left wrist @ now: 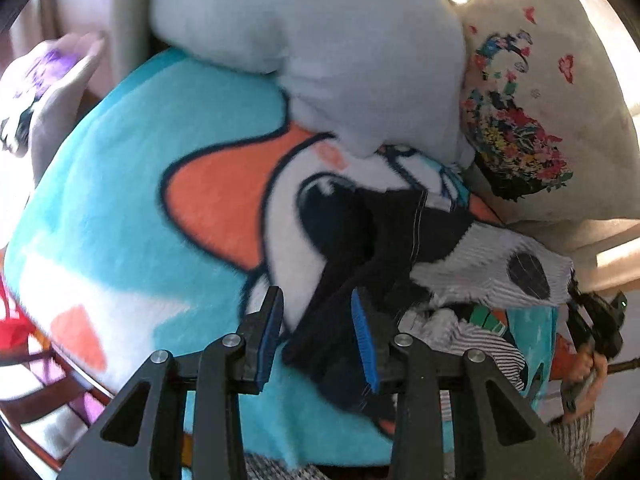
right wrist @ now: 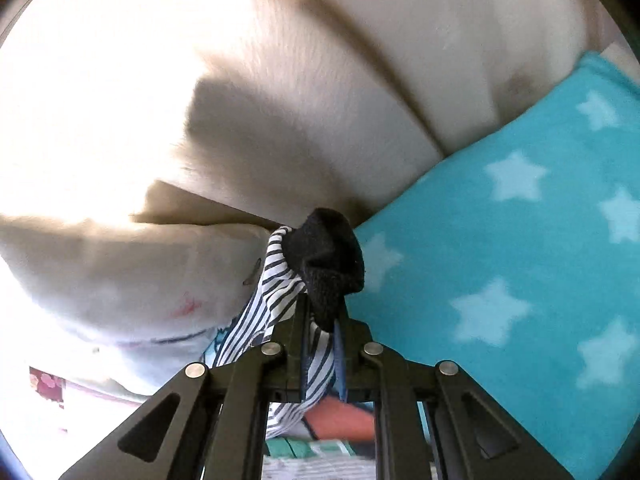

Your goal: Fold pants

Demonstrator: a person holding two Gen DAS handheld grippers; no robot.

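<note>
Left wrist view: the left gripper stands partly open above a turquoise cartoon blanket, one pad against a bunched dark garment without pinching it. Striped pants lie crumpled on the blanket beside it.

Right wrist view: the right gripper is clamped on striped pants and a black knit piece, lifted beside the star-printed blanket.

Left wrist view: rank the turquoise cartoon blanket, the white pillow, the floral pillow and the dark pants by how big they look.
1. turquoise cartoon blanket
2. white pillow
3. floral pillow, though its edge is cut off
4. dark pants, partly bunched, so their true size is unclear
</note>
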